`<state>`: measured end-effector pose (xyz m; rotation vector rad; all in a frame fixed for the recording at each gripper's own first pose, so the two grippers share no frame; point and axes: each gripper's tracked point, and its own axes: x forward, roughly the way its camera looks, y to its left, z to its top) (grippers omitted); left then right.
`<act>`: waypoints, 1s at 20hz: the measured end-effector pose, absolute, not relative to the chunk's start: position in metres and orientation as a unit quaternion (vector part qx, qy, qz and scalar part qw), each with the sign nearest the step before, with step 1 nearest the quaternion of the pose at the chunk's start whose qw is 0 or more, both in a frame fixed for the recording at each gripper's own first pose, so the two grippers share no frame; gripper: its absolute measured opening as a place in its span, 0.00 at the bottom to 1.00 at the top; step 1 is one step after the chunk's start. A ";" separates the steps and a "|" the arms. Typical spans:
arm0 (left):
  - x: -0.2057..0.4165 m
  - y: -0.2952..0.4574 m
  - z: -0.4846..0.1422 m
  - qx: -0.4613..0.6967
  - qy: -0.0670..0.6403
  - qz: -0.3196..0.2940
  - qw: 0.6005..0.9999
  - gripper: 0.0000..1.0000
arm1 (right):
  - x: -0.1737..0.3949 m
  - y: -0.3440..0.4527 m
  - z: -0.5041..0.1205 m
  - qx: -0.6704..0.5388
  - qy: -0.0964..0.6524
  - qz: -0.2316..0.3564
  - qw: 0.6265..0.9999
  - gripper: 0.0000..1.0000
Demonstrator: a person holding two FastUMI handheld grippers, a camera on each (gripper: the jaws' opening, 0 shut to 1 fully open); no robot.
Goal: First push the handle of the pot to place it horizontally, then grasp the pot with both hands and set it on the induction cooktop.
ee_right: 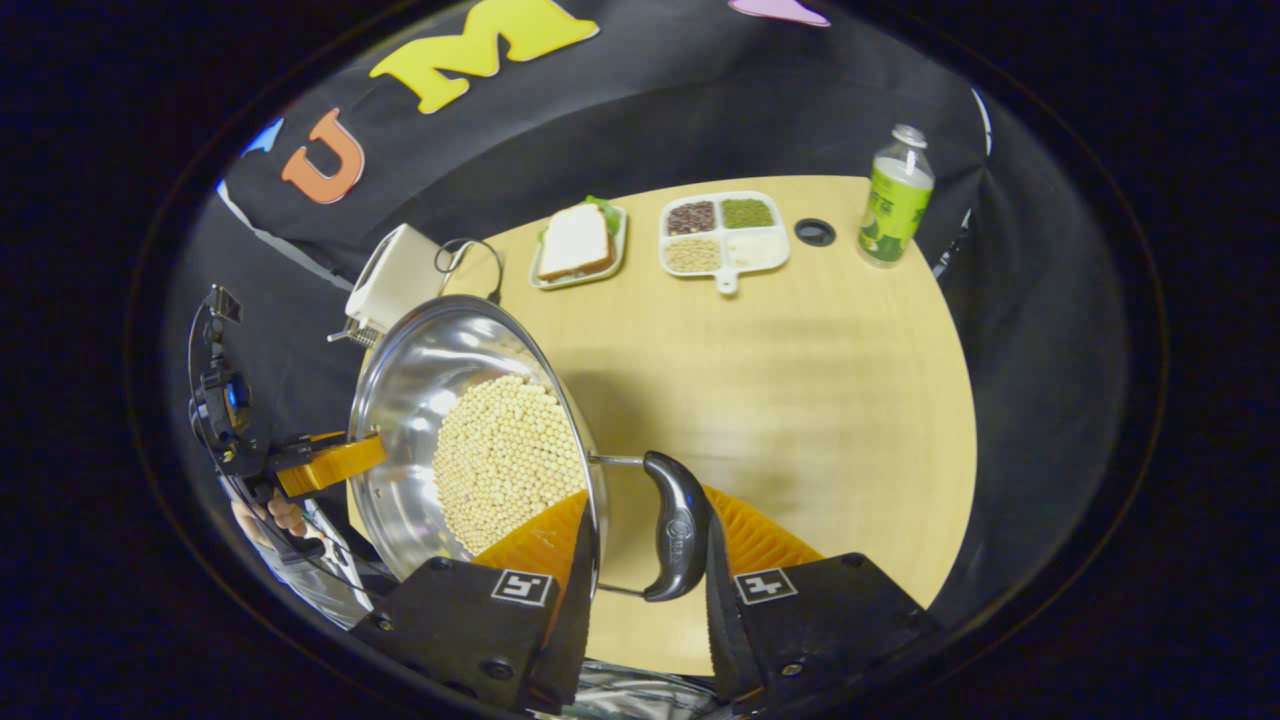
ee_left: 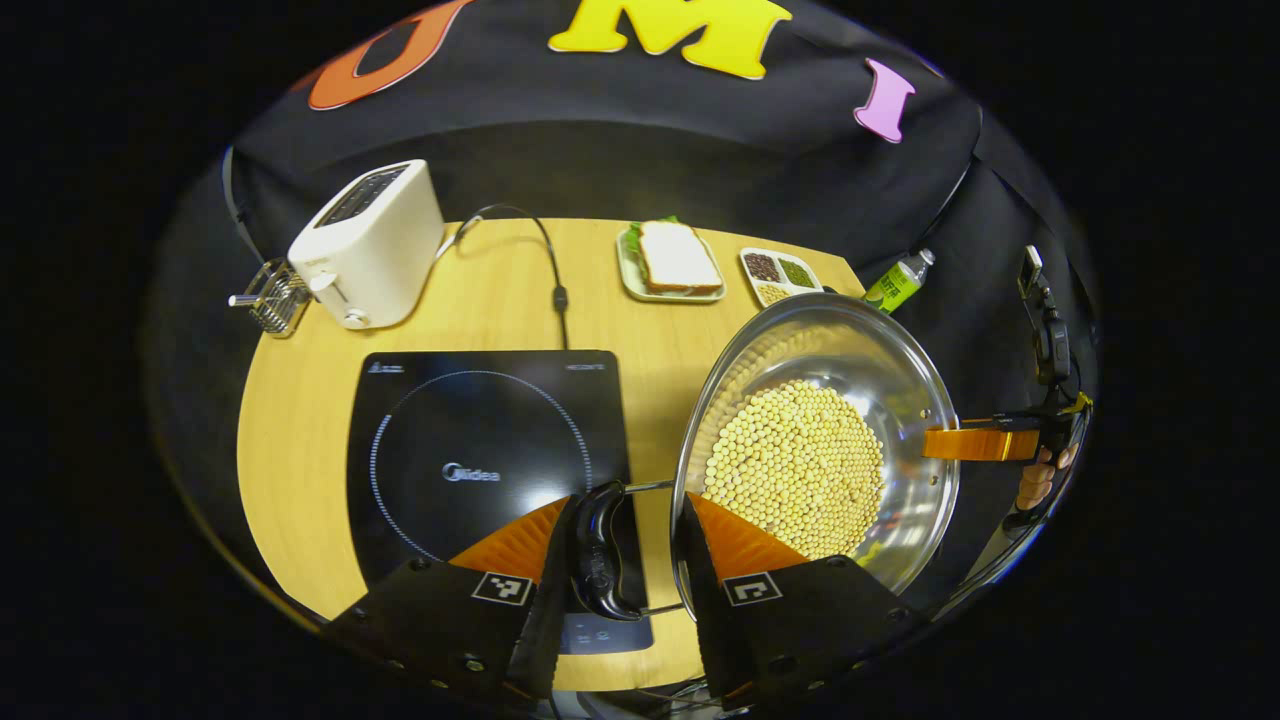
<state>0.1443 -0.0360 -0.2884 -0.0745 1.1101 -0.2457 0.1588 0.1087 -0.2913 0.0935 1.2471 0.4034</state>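
Observation:
A steel pot (ee_left: 900, 400) holding pale beans (ee_left: 795, 470) hangs tilted just right of the black induction cooktop (ee_left: 470, 450). My left gripper (ee_left: 628, 500) clamps the pot's left side: one finger presses the black side handle (ee_left: 598, 555) and the other sits inside the wall. In the right gripper view, my right gripper (ee_right: 648, 495) grips the pot (ee_right: 430, 380) the same way across its other black handle (ee_right: 678, 525). Each gripper also appears from across the pot, the right gripper (ee_left: 985, 443) and the left gripper (ee_right: 330, 462), both on the rim. The pot casts a shadow on the wooden table (ee_right: 800, 380).
A white toaster (ee_left: 370, 245) with its cord and a small wire rack (ee_left: 272, 297) stand behind the cooktop. A sandwich plate (ee_left: 675, 260), a divided tray of grains (ee_left: 780, 275) and a green bottle (ee_right: 895, 200) line the table's far edge. A hand (ee_left: 1040, 480) holds the right gripper.

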 end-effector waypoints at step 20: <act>0.171 0.166 -0.329 -0.059 0.547 -0.055 0.833 0.54 | 0.157 0.332 -0.357 0.021 0.607 0.219 0.764 0.51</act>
